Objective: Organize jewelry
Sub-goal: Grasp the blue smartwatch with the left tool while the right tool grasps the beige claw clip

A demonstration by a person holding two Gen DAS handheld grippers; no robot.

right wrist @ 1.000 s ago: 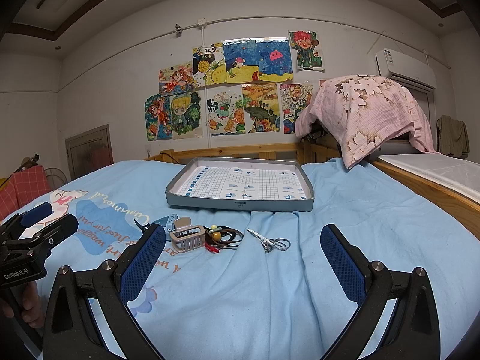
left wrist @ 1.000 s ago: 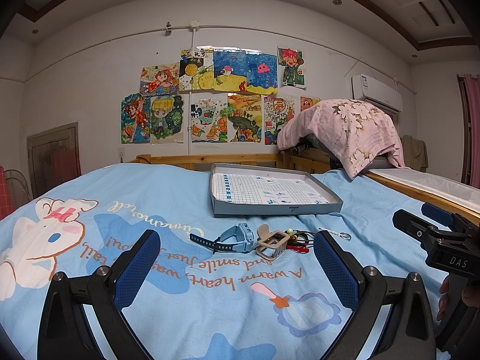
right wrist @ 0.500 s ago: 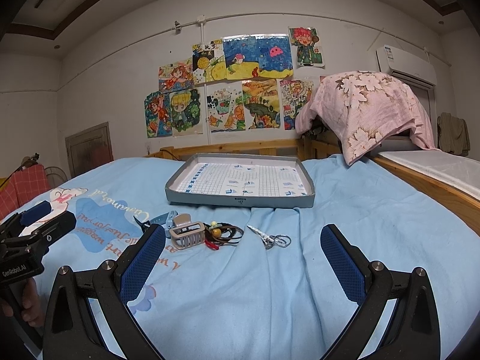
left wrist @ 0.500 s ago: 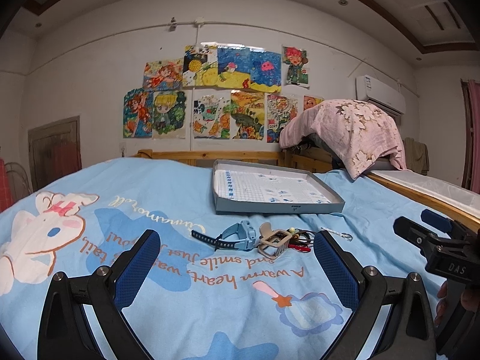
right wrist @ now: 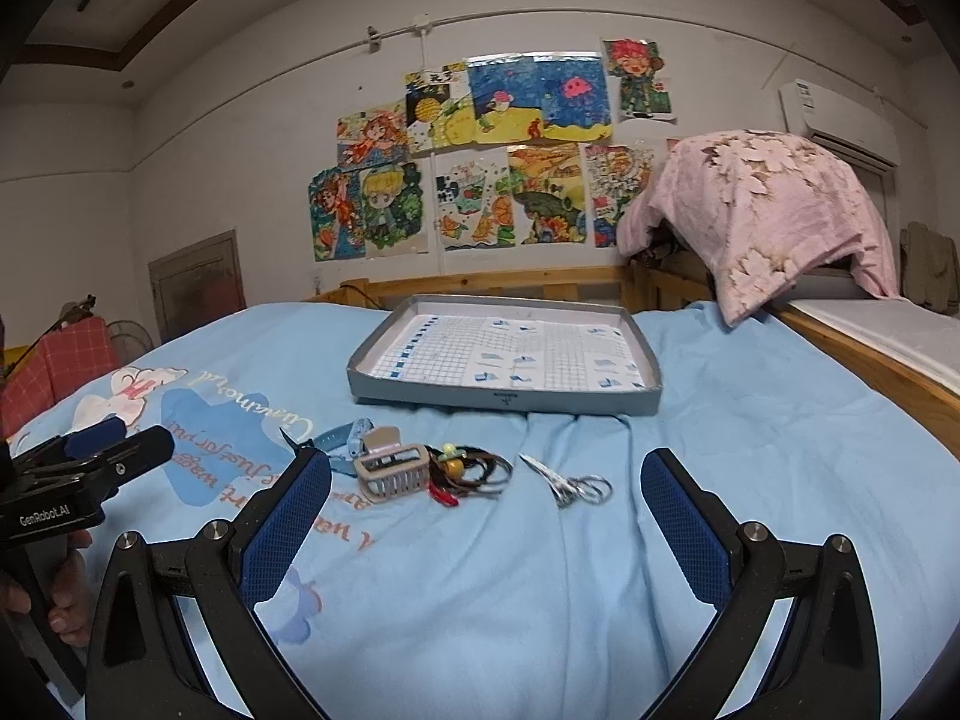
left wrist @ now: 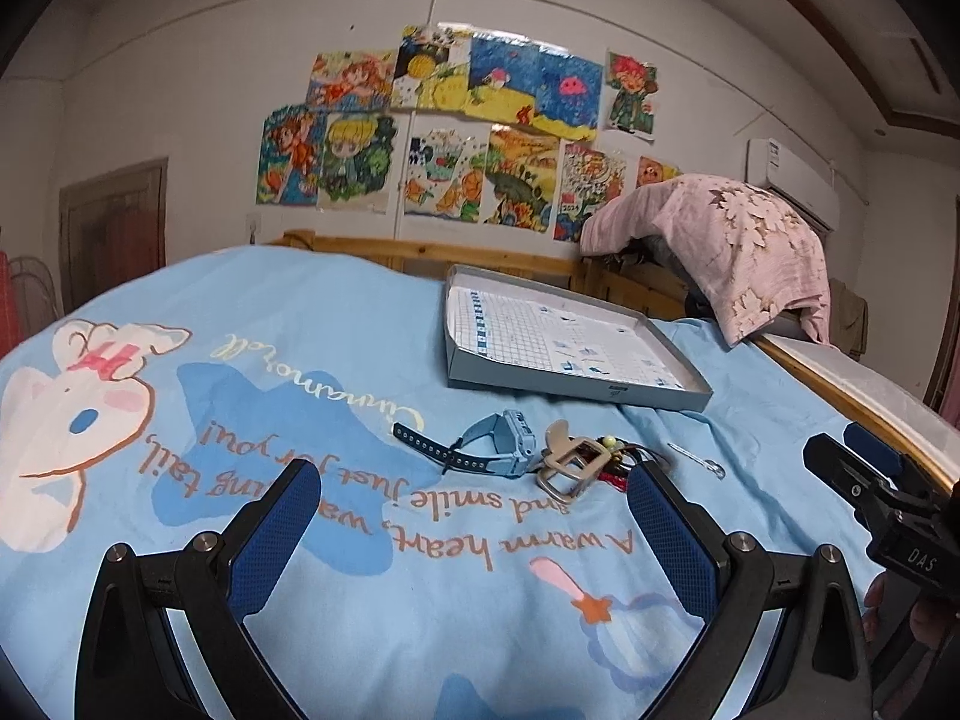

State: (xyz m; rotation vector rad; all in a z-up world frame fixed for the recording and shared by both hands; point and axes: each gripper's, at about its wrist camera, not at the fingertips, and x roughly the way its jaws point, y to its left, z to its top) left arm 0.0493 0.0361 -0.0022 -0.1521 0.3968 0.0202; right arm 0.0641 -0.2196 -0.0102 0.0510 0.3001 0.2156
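Observation:
A shallow grey tray [right wrist: 504, 402] [left wrist: 576, 385] lined with grid paper sits on the blue bedspread. In front of it lie a blue watch [left wrist: 498, 447] [right wrist: 336, 441], a beige claw hair clip [right wrist: 393, 471] [left wrist: 570, 468], a tangle of dark hair ties with beads [right wrist: 471, 471] [left wrist: 624, 456] and small silver scissors [right wrist: 570, 486] [left wrist: 699, 461]. My left gripper [left wrist: 474, 519] hovers open just short of the watch and clip. Wide open too, my right gripper [right wrist: 486, 510] hangs just short of the hair ties and scissors. Neither holds anything.
A pink flowered cloth [right wrist: 768, 210] drapes over something at the back right, by a wooden bed rail [right wrist: 870, 360]. Drawings [right wrist: 480, 162] cover the far wall. The other handheld gripper shows at each view's edge, at the right [left wrist: 888, 510] and at the left [right wrist: 72, 486].
Both grippers have tipped and dropped a little toward the items on the bedspread, which now sit closer to the fingertips. The left view has rolled slightly. Nothing was grasped.

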